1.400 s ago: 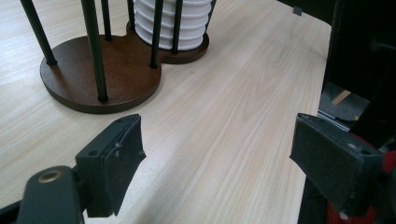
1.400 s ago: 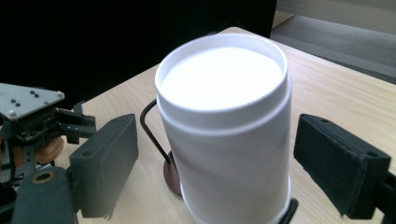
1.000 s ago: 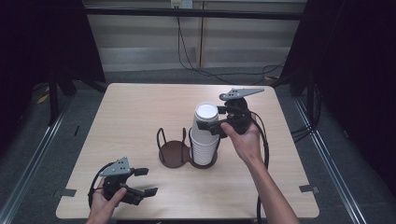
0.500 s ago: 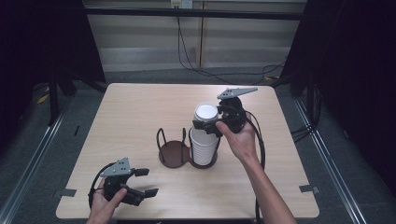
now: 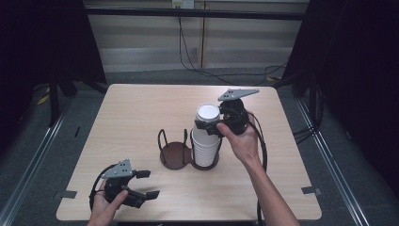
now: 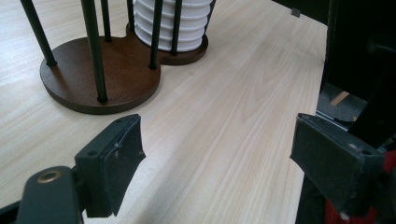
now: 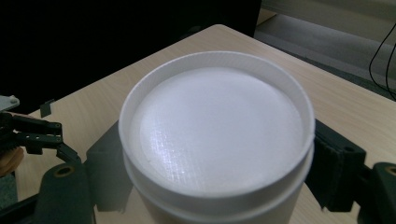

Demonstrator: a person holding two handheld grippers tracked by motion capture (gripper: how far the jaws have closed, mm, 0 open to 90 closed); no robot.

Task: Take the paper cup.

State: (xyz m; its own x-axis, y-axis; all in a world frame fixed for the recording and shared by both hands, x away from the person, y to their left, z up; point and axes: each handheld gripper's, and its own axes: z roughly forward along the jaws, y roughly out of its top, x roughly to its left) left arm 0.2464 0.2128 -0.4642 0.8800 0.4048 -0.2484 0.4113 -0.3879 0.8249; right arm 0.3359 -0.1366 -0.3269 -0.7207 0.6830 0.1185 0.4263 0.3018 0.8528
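A: Shifted much over the last second?

B: Barely. Nudged the right gripper (image 5: 209, 127) a shade to the left above the stack, nothing more. Still squeezing the top cup (image 5: 208, 115) just under its rim, with the fingers (image 7: 334, 161) pressed to both sides

A: Lifted yet?

B: Not visibly. Still nested on the stack of white cups (image 5: 205, 148), in the right-hand ring of the dark holder (image 5: 173, 154), near the middle of the tabletop (image 5: 141, 113)

A: And over at the left gripper (image 5: 148, 183)?

B: Parked low by the near left corner, well apart from the holder. Fingers (image 6: 116, 163) spread wide with nothing between, pointed toward the empty ring

A: Meaning for the job?

B: Probably a settled grasp and a lift about to start, perhaps to peel off one cup. Worth watching for a second cup dragged up with the first, given such tight nesting
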